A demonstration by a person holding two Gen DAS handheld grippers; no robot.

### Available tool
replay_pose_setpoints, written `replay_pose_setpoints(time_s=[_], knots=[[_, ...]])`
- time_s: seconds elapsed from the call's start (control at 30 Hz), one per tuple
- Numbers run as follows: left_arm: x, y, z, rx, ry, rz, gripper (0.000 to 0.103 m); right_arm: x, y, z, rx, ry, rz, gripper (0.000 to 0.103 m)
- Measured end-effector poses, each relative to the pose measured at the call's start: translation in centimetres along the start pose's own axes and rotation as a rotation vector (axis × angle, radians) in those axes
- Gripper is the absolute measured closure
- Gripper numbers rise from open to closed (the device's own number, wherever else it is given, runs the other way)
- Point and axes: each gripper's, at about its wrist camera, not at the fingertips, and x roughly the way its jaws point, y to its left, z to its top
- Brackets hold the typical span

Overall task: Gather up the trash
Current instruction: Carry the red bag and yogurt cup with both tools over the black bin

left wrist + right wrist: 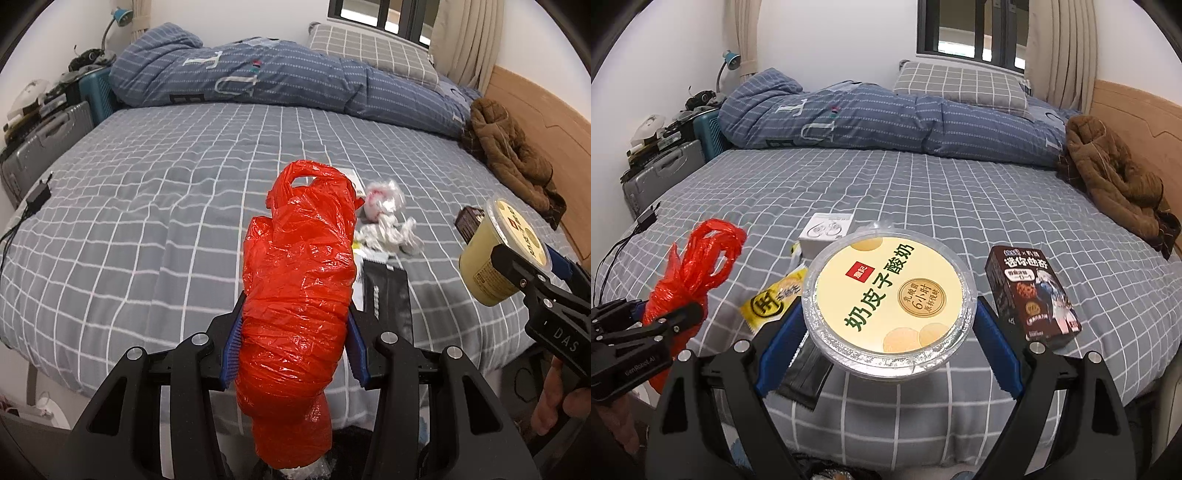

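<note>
My left gripper is shut on a crumpled red plastic bag and holds it up over the near edge of the bed; the bag also shows at the left of the right wrist view. My right gripper is shut on a round yellow yogurt cup with a printed lid, held above the bed; the cup shows at the right of the left wrist view. On the bed lie crumpled white wrappers, a black pouch, a yellow snack packet, a white box and a dark cookie box.
The bed has a grey checked sheet. A blue quilt and a pillow lie at the far side. A brown jacket lies by the wooden headboard. A suitcase stands left; a charger lies at the bed's edge.
</note>
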Motion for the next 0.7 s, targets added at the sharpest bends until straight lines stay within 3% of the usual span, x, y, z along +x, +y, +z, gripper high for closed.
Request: replay_pose_setpoints(time_s=[0.7], knots=[[-2.5,-0.2,-7.8,-0.01,0.092,-0.006,0.057,-4.2,2.5,-6.5,-0.022,0.078,0.04,0.019]])
